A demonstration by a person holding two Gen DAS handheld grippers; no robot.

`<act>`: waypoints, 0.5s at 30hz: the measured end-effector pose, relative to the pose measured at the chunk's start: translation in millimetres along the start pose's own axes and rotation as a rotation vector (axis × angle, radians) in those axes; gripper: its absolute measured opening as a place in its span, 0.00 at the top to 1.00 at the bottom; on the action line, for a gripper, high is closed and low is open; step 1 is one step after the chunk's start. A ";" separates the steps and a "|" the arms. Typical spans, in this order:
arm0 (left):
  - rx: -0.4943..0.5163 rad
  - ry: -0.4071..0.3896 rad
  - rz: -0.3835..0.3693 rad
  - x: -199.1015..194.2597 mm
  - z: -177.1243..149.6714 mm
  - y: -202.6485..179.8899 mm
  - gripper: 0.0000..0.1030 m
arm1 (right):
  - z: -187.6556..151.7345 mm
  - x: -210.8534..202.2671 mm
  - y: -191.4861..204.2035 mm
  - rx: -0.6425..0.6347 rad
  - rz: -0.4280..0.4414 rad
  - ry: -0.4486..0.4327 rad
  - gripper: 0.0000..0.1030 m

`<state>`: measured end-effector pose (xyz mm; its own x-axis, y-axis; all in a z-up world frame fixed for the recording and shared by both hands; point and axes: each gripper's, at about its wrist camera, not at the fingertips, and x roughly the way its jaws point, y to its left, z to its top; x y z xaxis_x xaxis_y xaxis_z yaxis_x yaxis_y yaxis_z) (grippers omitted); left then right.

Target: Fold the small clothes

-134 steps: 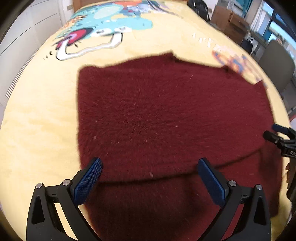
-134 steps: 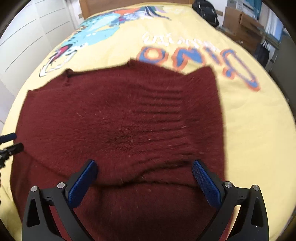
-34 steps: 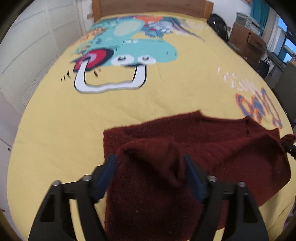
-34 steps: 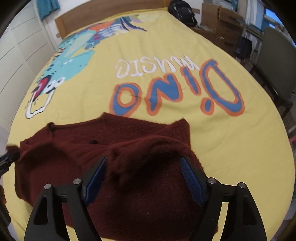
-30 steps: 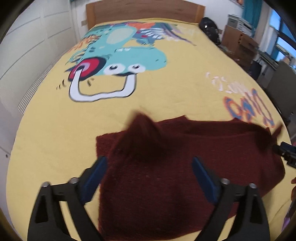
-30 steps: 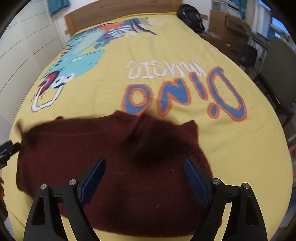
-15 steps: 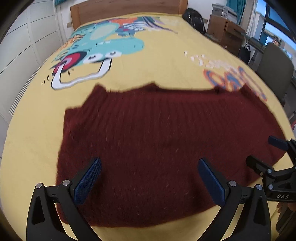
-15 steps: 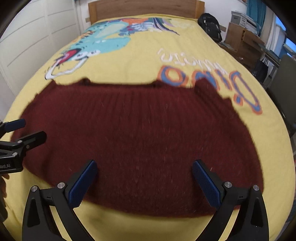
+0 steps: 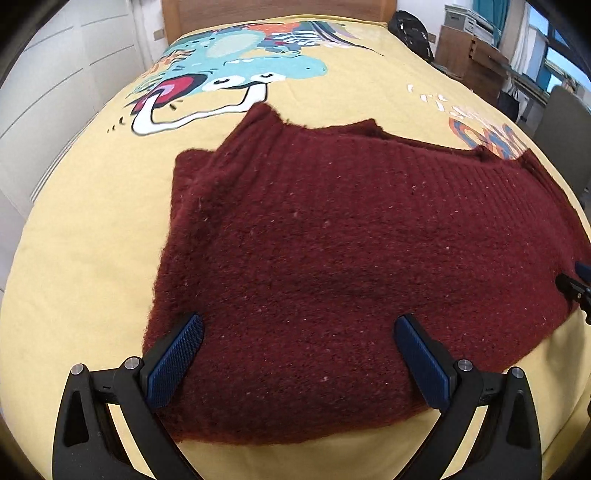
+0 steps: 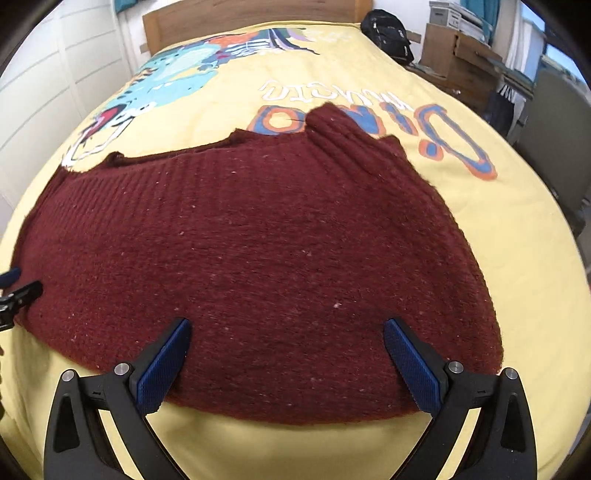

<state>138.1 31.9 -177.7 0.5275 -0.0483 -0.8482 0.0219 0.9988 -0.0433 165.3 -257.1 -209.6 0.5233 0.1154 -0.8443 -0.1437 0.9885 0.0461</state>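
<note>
1. Dark red knit sweater (image 9: 332,258) lies spread flat on the bed (image 9: 92,221), near its foot end, right in front of both tools.
2. Left tool (image 9: 299,350): released, jaws wide apart, holding nothing, hovering over the sweater's near left part. Blue pads (image 9: 177,354) visible.
3. Right tool (image 10: 286,350): also released, jaws spread, empty, over the sweater's near right part.
4. Each tool's tip shows at the edge of the other's view, beside the sweater's outer sides.
5. Handling guess: soft, fuzzy, thick knit; limp, light to moderate weight, not slippery, not fragile. Will sag and stretch if lifted from one point.
6. Grip guess: pinch the near hem corners or side edges, both layers together; one tool per side keeps the fold even.
7. Far edge is uneven, with a ribbed bump (image 10: 332,125) sticking up; cannot tell if collar or sleeve.
8. Bed cover is yellow with a cartoon dinosaur print (image 9: 240,70) and big lettering (image 10: 369,118); soft, may give under pressure.
9. Room: wooden headboard (image 10: 251,14), white panelled wall left, black backpack (image 10: 388,33), cardboard boxes (image 10: 461,51), grey chair at right.
</note>
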 end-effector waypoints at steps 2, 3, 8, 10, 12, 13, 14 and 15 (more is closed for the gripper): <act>-0.007 -0.008 -0.001 1.6 -1.4 1.8 0.01 | -4.0 1.9 -2.2 -0.012 0.009 -0.003 0.01; -0.004 -0.007 0.004 1.6 -1.2 0.9 0.01 | -5.5 2.6 -3.2 -0.009 0.012 -0.004 0.01; 0.001 0.009 -0.003 1.0 1.5 0.5 0.01 | -6.4 6.1 -2.4 0.008 0.017 -0.009 0.00; 0.008 0.018 -0.008 0.4 2.9 0.5 0.01 | -3.8 6.2 -1.9 0.004 0.019 0.007 0.00; 0.022 0.037 -0.013 -0.2 6.5 0.5 0.01 | -0.7 3.9 -1.2 -0.003 0.021 0.026 0.00; 0.022 0.045 -0.017 -1.8 7.7 0.0 0.01 | 1.0 2.0 -0.1 -0.009 0.019 0.032 0.00; 0.017 0.058 -0.030 -5.3 9.8 0.9 0.01 | 2.8 -1.6 1.2 -0.015 0.014 0.036 0.00; 0.012 0.063 -0.039 -8.0 11.0 1.9 0.01 | 4.5 -7.3 3.0 -0.019 0.008 0.036 0.00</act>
<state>143.3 34.2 -165.2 0.4714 -0.0867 -0.8777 0.0515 0.9962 -0.0708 164.9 -254.5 -200.9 0.4916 0.1192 -0.8626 -0.1641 0.9855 0.0426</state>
